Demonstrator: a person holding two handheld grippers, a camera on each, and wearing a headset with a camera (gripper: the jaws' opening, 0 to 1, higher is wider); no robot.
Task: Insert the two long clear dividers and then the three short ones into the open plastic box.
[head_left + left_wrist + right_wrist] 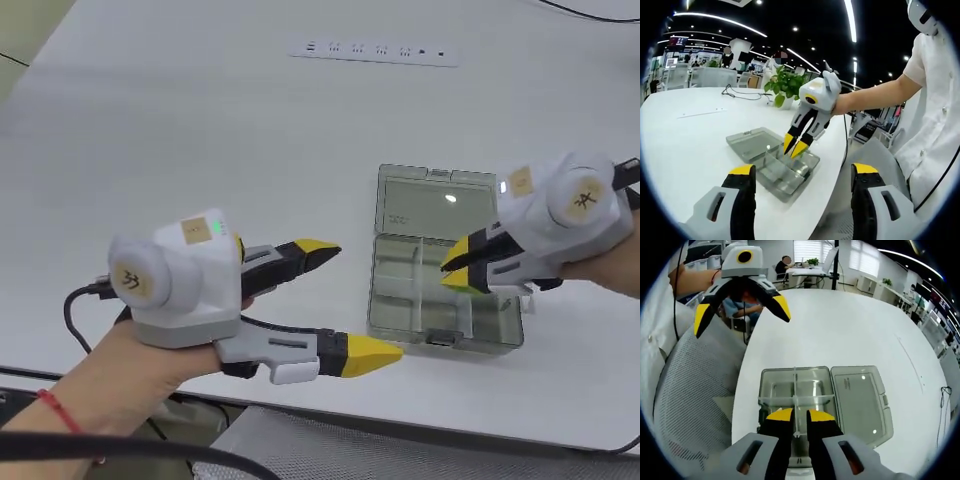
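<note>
Jaws of the right hand-held gripper (800,416) stand narrow, low over the base of the one open plastic box (775,385). A thin clear divider (795,380) runs lengthwise through the base and passes between them. I cannot tell whether they pinch it. A second clear divider (815,399) crosses the first just ahead of the tips. Any further strips are too faint to count.

The box sits near the worktop's (200,120) near edge, toward its right side, with its lid (435,205) laid flat toward the far edge.

There are two hand-held grippers. The left hand-held gripper (345,300) is spread wide and holds nothing. It hovers above the near edge, just left of the box and apart from it, with its tips pointing right toward the base. The left hand (130,370) carries it roughly level, with a red band (55,410) at the wrist. The right forearm (870,97) reaches in from the right edge, angling its hand-held gripper down at the box. One power strip (375,50) lies by the far edge.
</note>
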